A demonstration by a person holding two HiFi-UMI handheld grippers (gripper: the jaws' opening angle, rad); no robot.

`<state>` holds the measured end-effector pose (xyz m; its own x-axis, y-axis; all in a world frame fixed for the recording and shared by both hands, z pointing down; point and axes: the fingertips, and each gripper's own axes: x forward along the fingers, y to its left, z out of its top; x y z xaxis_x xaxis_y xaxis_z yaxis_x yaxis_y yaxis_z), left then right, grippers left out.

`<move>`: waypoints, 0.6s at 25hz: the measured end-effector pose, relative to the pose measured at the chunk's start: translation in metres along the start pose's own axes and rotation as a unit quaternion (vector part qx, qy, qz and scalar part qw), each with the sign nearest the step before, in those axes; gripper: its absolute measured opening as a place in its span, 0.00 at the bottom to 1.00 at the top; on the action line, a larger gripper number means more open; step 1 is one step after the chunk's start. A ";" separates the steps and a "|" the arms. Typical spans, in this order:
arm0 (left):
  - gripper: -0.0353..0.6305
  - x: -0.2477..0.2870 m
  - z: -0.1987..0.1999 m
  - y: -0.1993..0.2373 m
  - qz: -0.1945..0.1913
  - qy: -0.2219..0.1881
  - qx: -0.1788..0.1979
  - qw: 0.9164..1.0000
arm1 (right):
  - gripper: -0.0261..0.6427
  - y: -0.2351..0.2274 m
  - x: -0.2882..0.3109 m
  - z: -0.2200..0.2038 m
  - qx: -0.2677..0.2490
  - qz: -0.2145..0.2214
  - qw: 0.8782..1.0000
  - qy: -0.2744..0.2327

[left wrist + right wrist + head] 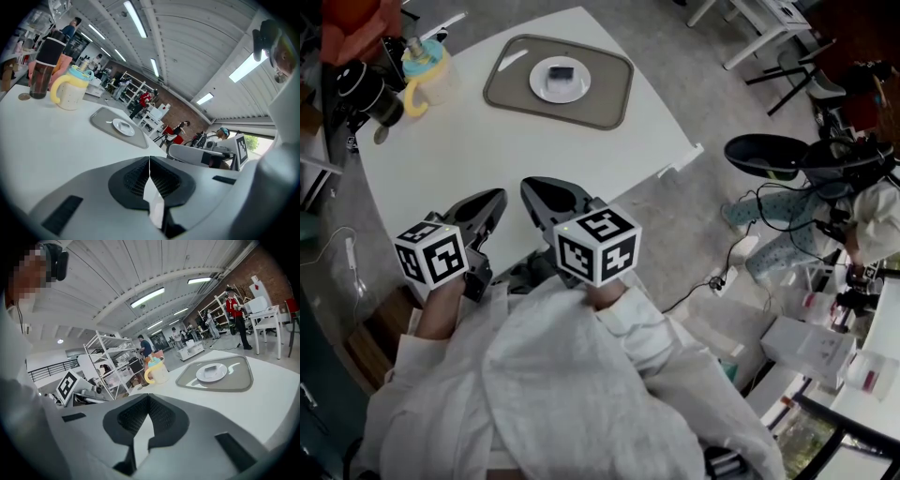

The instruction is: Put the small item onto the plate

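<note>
The small item (562, 71), a dark flat block, lies on the plate (546, 89). Its long axis runs roughly along the tray's (605, 98) longer side. The plate sits near the middle of the tray, and a white strip (511, 59) lies on the tray left of the plate.

There is one item, one plate, one tray, one cup (427, 77) and one dark bottle (370, 94). Cup and bottle both stand left of the tray.

The left gripper (498, 198) and the right gripper (529, 187) are both at the table (469, 150) edge well away from the tray. The jaws of each are pressed together on nothing.

The head view alone shows both grippers side by side. In the right gripper view the item is a grey block on the plate. In the left gripper view it is too small to make out, though that view shows the bottle tall beside the cup.
</note>
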<state>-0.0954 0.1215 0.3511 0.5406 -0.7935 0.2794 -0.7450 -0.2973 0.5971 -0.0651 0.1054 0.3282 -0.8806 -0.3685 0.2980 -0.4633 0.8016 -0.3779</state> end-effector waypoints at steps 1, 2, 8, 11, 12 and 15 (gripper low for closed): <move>0.07 0.000 0.001 0.000 0.000 -0.001 0.000 1.000 | 0.06 0.000 0.000 0.000 -0.002 0.000 1.000 0.000; 0.07 0.001 0.001 0.001 0.000 -0.001 0.000 1.000 | 0.06 0.001 0.001 0.000 -0.004 0.001 1.000 0.001; 0.07 -0.003 0.004 0.006 0.001 0.005 0.002 1.000 | 0.06 0.004 0.010 0.001 -0.010 -0.002 1.000 0.007; 0.07 -0.005 0.002 0.006 0.000 0.008 0.003 1.000 | 0.06 0.006 0.010 0.001 -0.015 -0.003 1.000 0.009; 0.07 -0.005 0.001 0.005 -0.001 0.008 0.004 1.000 | 0.06 0.007 0.008 0.000 -0.016 -0.003 1.000 0.010; 0.07 -0.005 0.000 0.002 -0.003 0.007 0.005 1.000 | 0.06 0.008 0.008 -0.002 -0.017 -0.001 1.000 0.014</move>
<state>-0.0997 0.1254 0.3511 0.5511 -0.7838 0.2864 -0.7449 -0.3073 0.5922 -0.0755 0.1101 0.3295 -0.8761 -0.3579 0.3230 -0.4616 0.8161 -0.3478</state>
